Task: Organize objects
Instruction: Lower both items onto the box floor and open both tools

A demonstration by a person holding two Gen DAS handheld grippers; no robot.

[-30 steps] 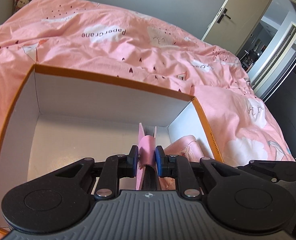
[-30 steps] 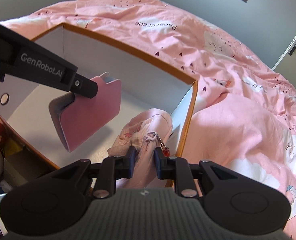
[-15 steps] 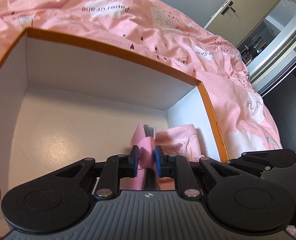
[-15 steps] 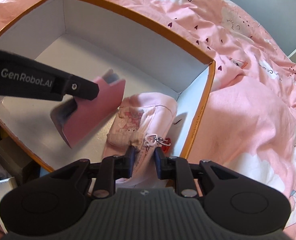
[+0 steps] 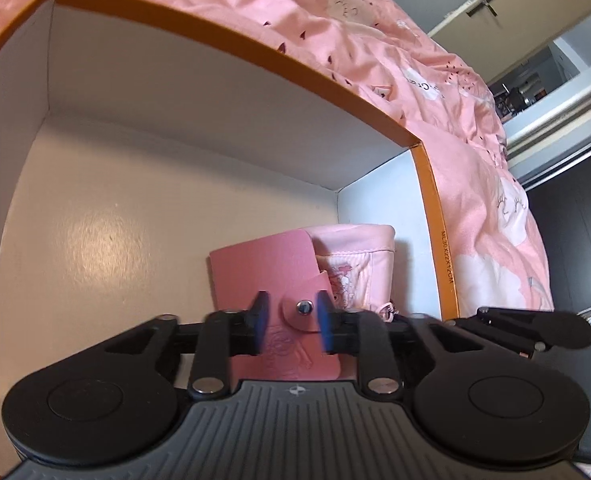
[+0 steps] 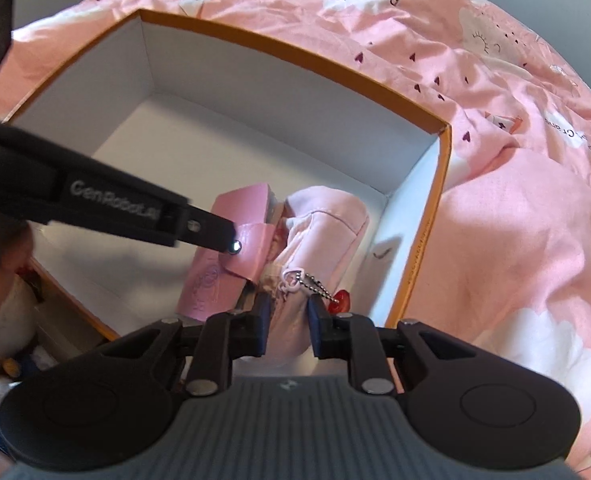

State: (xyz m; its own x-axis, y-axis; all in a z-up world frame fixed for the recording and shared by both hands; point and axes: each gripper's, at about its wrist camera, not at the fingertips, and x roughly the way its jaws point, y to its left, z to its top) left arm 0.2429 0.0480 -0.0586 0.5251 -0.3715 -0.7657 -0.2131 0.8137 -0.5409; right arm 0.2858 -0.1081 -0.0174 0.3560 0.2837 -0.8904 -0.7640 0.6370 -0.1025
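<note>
While the left hand-held gripper [image 5: 290,326] is letting its jaws spread, the pink card wallet [image 5: 273,268] sits between the blue pads [image 5: 260,322] but no longer looks pinched; it lies flat on the box floor, snap flap up. Judgement: this is the release step of a drop-off, wallet already down.

Right hand-held gripper [image 6: 286,322] is clenched on the near end of the pink fabric pouch [image 6: 327,220], jaws narrow with cloth bunched between them. Pouch lies in the box along the right wall, bead chain and red charm [image 6: 340,303] trailing toward the near rim. Likely reason for the hold: keeps the soft pouch pressed toward the wall so the wallet gets a flat slot beside it.

Placement: wallet touches the pouch on its right side and overlaps its edge slightly in the left wrist view. Both sit in the near-right corner of the orange-rimmed box [image 6: 295,50], which rests on the pink bedspread [image 6: 515,240].

Clearance:
- Left and far parts of the white box floor are bare, so there is plenty of room for more items.
- Right wall is just beside the pouch; no room to slide further that way.
- Near rim is close under both grippers; lift straight up on exit to avoid snagging it.
- Charm chain is near the right gripper's pad; could catch on release.
</note>
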